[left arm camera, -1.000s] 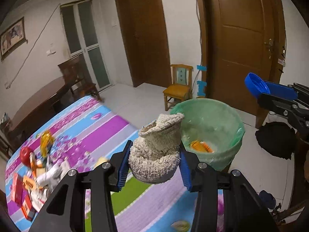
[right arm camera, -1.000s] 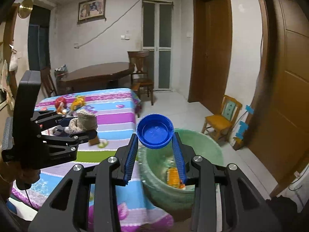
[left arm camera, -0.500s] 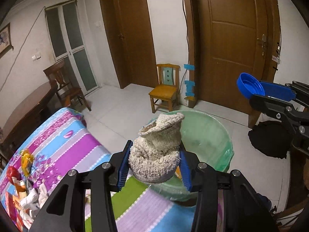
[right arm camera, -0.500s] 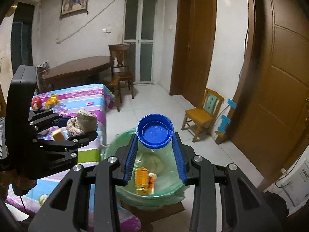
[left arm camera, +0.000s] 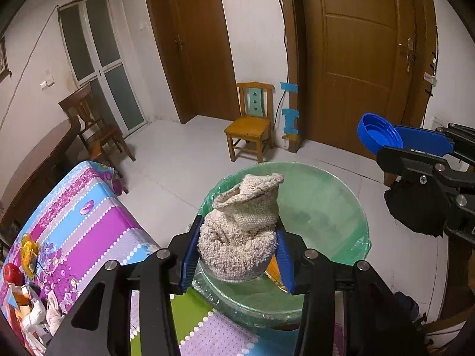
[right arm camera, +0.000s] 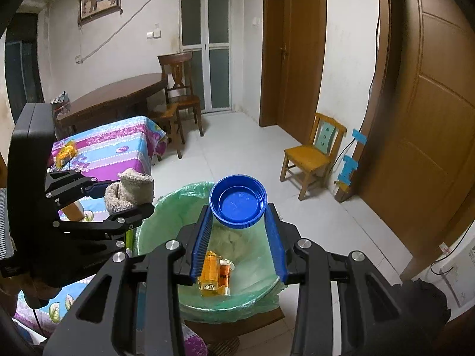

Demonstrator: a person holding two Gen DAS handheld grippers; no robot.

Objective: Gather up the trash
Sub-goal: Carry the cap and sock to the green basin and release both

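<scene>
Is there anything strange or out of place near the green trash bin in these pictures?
Nothing looks spilled or damaged. The left tool holds a beige knitted sock and the right tool a blue lid, both over the green-lined bin. Orange packaging lies inside it.

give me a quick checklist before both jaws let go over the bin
1. Left gripper gripping beige knitted sock: ok.
2. Right gripper gripping blue lid: ok.
3. Sock over the green-lined bin: ok in the left wrist view, but the right wrist view shows it near the rim.
4. Lid over the bin opening: ok in the right wrist view.
5. Bin has room, only orange packaging at the bottom: ok.
</scene>
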